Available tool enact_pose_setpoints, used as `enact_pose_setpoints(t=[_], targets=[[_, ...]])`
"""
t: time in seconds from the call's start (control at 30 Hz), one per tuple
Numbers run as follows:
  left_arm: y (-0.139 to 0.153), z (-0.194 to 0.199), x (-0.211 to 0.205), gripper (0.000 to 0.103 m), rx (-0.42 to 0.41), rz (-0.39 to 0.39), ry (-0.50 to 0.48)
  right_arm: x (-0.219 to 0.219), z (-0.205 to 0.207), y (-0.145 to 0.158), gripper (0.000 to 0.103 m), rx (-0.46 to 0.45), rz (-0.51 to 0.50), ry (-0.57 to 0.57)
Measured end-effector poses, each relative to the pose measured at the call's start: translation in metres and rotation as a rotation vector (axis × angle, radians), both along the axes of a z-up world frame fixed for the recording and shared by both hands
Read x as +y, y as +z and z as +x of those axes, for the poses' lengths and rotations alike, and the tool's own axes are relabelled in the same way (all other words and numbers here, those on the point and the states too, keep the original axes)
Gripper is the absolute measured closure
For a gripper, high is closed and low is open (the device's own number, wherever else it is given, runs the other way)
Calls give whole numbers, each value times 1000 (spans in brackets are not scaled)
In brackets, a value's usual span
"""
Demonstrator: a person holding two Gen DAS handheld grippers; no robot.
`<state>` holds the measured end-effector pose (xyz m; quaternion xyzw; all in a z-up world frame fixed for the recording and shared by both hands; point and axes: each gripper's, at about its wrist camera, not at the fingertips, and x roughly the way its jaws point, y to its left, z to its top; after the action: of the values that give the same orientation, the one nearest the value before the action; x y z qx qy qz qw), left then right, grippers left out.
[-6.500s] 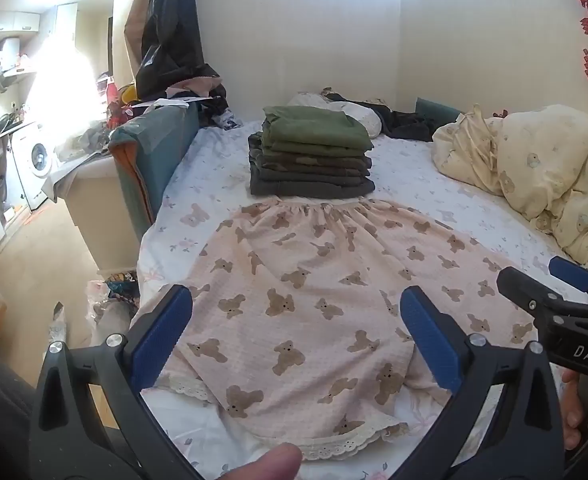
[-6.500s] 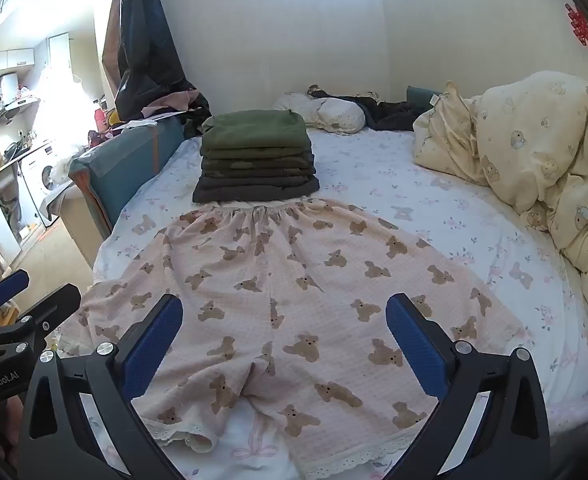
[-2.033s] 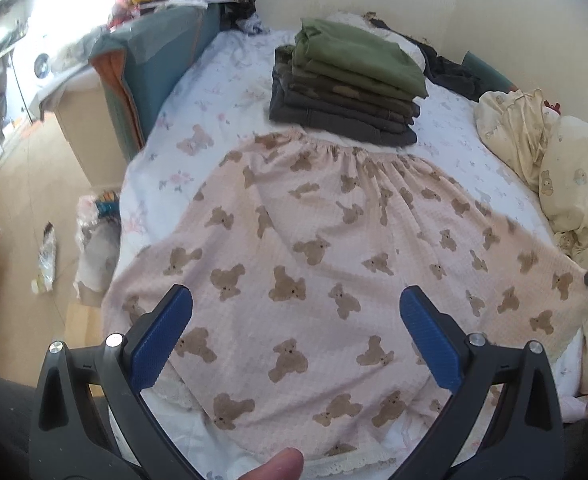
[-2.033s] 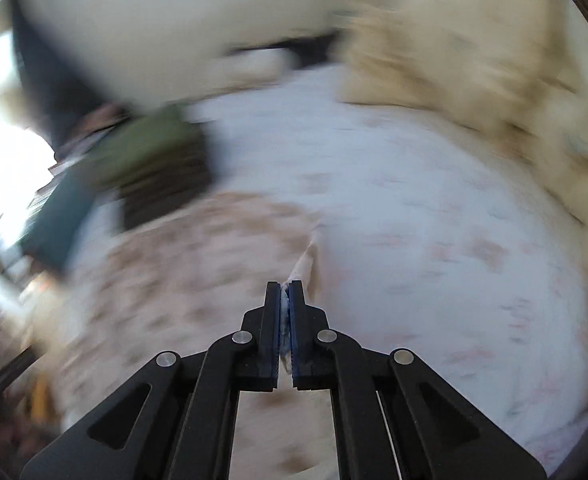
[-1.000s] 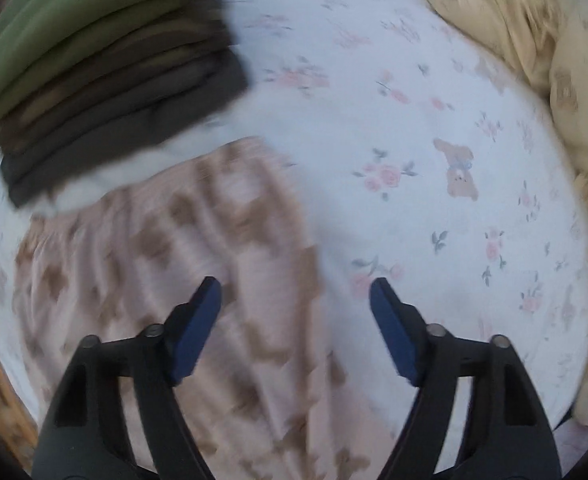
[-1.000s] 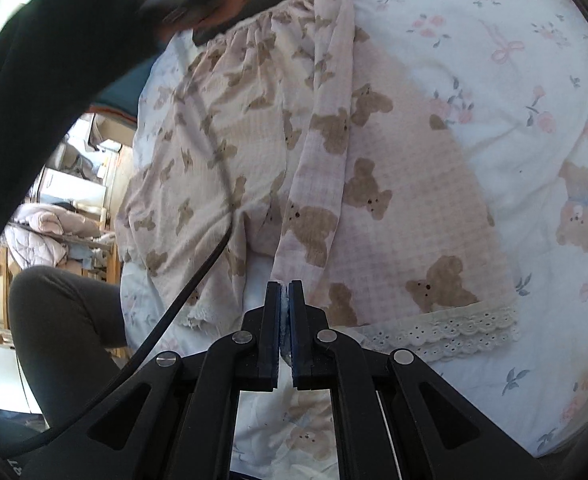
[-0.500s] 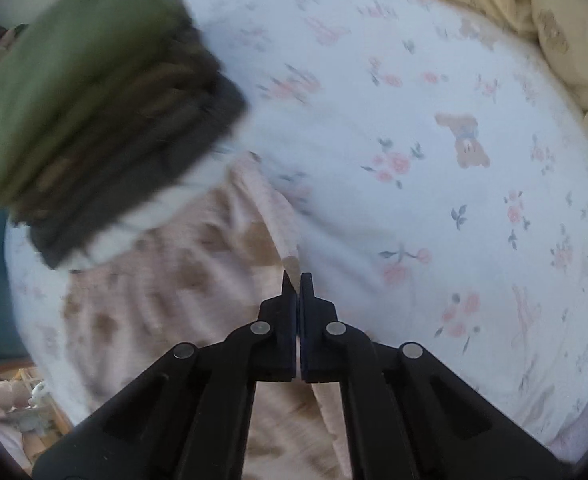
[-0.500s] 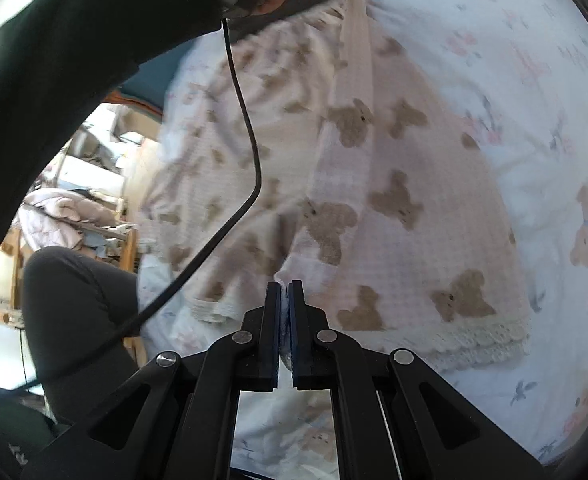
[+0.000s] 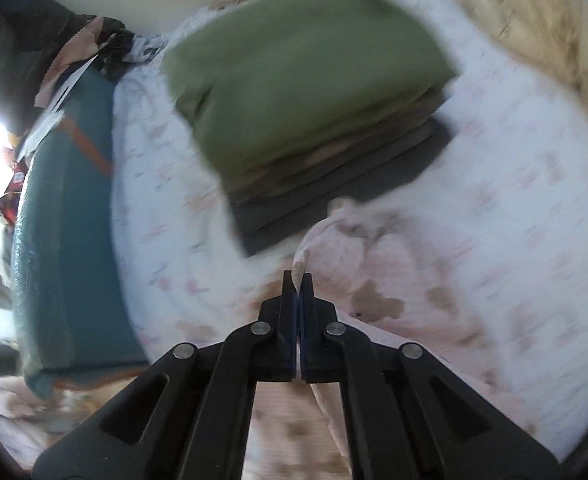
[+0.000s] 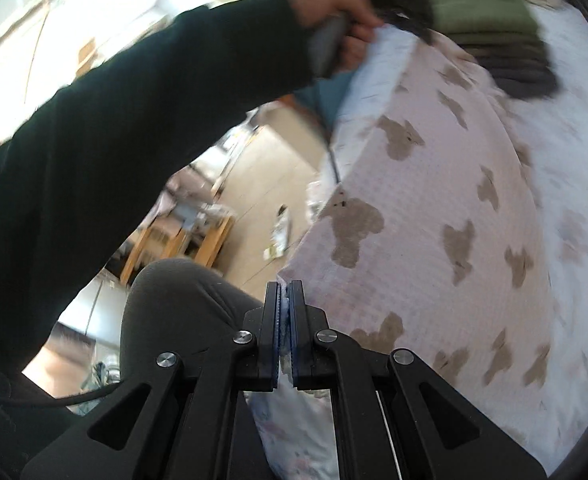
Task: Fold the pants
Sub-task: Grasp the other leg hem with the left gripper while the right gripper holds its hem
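both tongs, left (image 9: 297,280) and right (image 10: 284,290), are pinched on the pants (image 10: 434,216), with the left arm (image 10: 134,120) reaching across.

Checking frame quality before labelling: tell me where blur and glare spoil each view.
Left wrist view: motion blur smears the folded green-and-grey clothes stack and pink bear-print pants; window glare at left edge. Right wrist view: the hand and dark sleeve blur; bright overexposed room upper left.

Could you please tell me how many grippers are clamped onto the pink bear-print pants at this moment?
2. The left gripper pinches the pink bear-print pants at the end near the stack of folded clothes; the right gripper pinches the end nearest the person.
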<state>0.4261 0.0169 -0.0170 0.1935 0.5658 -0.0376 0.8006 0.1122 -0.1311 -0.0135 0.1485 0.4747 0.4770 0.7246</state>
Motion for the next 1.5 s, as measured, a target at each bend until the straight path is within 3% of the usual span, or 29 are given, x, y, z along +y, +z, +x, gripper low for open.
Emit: enact_pose_setpoints(t=[0.23,0.33,0.4,0.43,0.53,0.57,0.6,0.73,0.93,1.1,1.2,1.23,1.33,1.43,1.5], targets=[[-113,20,66,103,89,43,91,83,28,-57,99,103,-65,72],[-132,23,85,99,79,-24,120,95,37,-72,100,123,-102,59],[-136,24,100,99,94,-120,161,98,42,-78,100,140,-132,47],[-134,22,110,93,112,-193,181,101,44,-79,100,142,-141,42],[-111,10,139,24,78,-299,237,97,45,-75,100,141,-144,41],[-98,2,151,19,34,-304,248,97,46,-73,100,135,-152,40],[-83,-9,164,19,-14,-287,252,100,42,-73,100,129,-156,40],[-49,-55,210,18,-53,-306,277,105,44,-62,100,115,-168,26],[-32,-156,253,18,11,-425,337,156,12,-57,99,51,-163,80],[-48,-217,265,18,99,-495,385,207,-1,-88,99,1,-124,89],[-64,-238,262,18,143,-470,388,220,0,-119,92,41,-133,62],[-70,-245,259,18,162,-473,388,220,1,-129,86,72,-124,56],[-90,-258,244,18,228,-472,363,206,5,-132,38,108,-111,16],[-113,-269,214,19,272,-357,260,168,-1,-114,39,116,-41,8],[-127,-271,198,19,331,-366,209,133,-7,-100,38,85,-78,-18]])
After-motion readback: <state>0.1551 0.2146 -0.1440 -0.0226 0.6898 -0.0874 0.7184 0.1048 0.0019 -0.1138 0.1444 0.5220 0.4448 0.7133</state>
